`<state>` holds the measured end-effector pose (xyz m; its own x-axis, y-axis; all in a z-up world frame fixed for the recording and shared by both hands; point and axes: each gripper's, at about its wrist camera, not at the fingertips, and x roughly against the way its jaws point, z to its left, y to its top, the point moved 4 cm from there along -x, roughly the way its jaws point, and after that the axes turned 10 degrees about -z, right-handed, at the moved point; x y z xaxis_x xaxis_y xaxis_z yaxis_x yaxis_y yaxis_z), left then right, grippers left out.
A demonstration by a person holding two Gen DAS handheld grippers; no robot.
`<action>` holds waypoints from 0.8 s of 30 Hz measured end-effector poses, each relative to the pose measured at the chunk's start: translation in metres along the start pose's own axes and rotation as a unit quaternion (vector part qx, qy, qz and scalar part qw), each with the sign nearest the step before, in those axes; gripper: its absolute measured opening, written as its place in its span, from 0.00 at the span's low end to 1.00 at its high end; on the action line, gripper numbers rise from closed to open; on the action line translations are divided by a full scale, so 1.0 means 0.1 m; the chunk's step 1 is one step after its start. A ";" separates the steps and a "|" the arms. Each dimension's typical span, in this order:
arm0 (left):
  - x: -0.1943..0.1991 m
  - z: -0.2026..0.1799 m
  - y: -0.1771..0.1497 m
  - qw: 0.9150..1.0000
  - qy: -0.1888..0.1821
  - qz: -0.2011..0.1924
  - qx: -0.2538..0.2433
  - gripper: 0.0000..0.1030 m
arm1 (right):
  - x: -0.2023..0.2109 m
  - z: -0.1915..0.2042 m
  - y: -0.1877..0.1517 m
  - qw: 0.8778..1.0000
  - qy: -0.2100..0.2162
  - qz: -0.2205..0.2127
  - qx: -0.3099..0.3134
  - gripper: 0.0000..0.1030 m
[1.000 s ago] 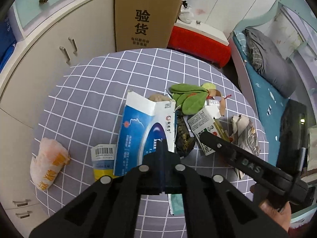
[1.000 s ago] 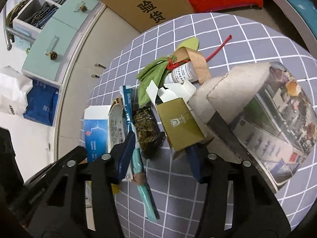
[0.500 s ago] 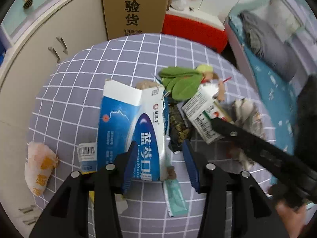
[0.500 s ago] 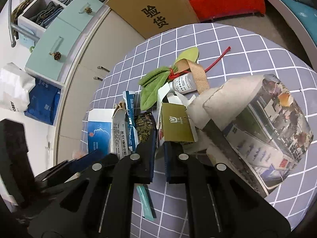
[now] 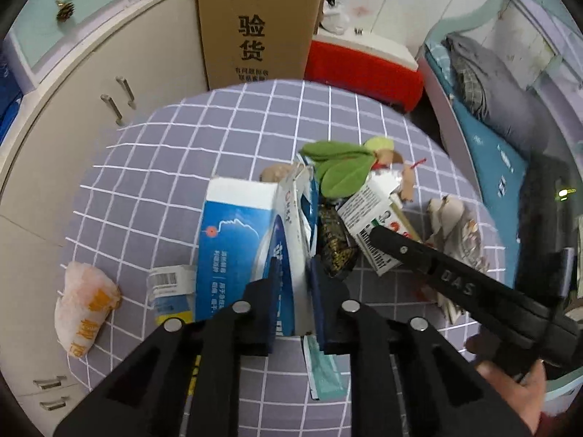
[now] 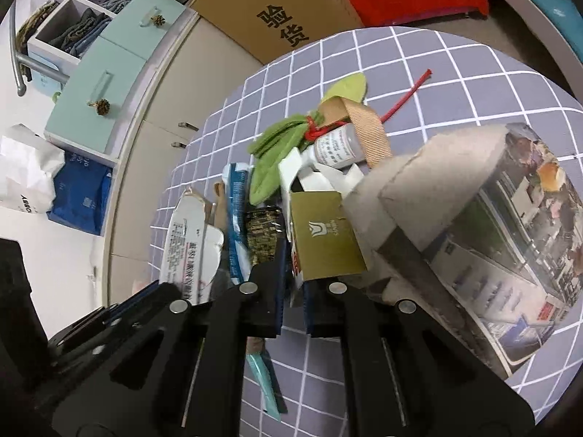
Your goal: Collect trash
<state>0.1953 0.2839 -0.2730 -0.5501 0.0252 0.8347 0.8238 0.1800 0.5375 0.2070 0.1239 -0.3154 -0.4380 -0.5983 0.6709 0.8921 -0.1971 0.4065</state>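
Left gripper [image 5: 293,286], jaws closing, pinches the blue box [image 5: 237,251], whose long axis runs away from us on the checked table [image 5: 233,127]. Our right gripper [image 6: 293,284] is clamped on the gold box [image 6: 322,245]. Cardboard carton [image 5: 257,23] reads "验货".

We look steeply down from both wrists, close over the checked table [image 5: 153,167]; both views share the far cardboard box [image 6: 277,11].

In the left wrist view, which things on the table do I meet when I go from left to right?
Orange-and-white wrapper → barcode label piece → blue-and-white carton → dark gold-patterned packet → white box with barcode → crumpled newspaper.
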 end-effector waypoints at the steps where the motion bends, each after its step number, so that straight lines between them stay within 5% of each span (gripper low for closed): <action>1: 0.04 0.00 0.02 1.000 0.002 -0.005 0.002 0.15 | 0.03 0.03 0.01 1.000 0.005 -0.002 0.003 0.05; 12: 0.63 -0.16 0.27 0.997 -0.005 -0.067 0.034 0.14 | 0.62 0.32 0.29 0.997 0.065 -0.033 0.028 0.03; 24: 1.26 -1.08 0.33 0.992 -0.036 -0.122 0.020 0.14 | 1.57 0.13 0.56 0.992 0.092 -0.063 0.054 0.03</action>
<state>0.1679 0.1872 -0.1369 -0.7425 0.0458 0.6683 0.6590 0.2288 0.7165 0.1871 0.0290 -0.1789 -0.5081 -0.7083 0.4900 0.8103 -0.2002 0.5507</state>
